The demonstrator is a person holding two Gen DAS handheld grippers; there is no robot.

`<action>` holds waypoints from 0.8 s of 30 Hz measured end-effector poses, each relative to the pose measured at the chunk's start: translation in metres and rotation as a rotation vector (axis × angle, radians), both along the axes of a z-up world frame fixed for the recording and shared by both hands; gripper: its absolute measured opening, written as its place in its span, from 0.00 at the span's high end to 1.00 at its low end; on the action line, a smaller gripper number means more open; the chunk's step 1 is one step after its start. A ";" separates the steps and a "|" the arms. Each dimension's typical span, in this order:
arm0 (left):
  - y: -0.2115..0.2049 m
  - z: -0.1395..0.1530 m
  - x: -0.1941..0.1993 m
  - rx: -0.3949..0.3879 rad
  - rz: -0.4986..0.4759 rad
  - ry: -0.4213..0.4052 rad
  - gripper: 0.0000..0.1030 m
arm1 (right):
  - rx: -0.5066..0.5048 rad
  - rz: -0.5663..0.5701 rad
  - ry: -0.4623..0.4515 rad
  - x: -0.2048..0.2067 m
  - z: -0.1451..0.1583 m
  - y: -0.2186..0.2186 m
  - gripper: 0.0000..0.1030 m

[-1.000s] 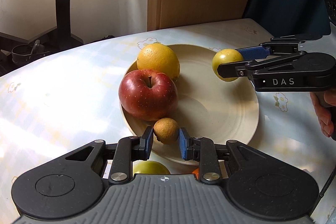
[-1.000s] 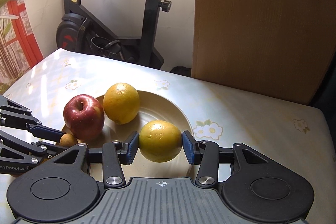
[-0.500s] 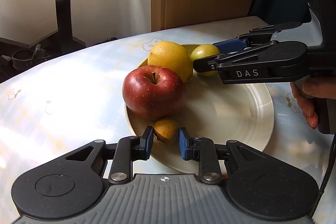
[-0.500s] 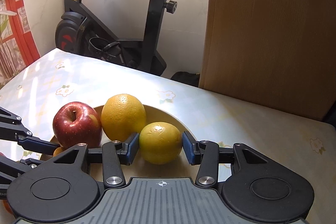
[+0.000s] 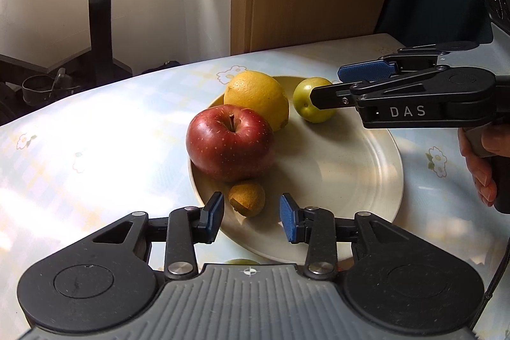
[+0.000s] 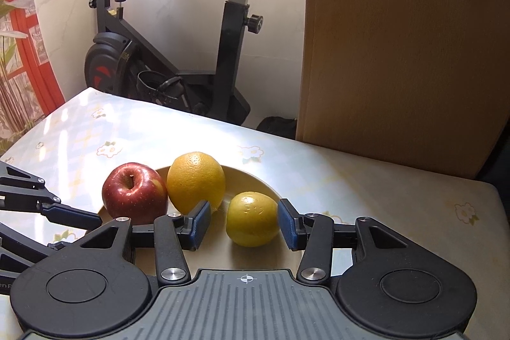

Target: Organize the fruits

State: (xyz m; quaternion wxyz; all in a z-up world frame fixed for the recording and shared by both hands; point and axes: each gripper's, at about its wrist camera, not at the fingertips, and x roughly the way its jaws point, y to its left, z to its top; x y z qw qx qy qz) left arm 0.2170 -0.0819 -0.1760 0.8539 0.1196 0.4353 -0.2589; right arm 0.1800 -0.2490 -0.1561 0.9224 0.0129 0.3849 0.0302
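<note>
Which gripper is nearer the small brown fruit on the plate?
Left. The left gripper has the small brown fruit between its parted pads, untouched. The right gripper is across the plate around the yellow-green fruit.

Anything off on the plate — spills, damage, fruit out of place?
Nothing stands out. The apple, orange, yellow-green fruit and small brown fruit all sit on the plate; no spill or damage shows.
</note>
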 end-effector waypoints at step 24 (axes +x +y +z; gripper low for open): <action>0.089 0.043 -0.050 -0.053 0.079 -0.084 0.57 | 0.135 -0.144 -0.010 -0.116 0.013 0.030 0.57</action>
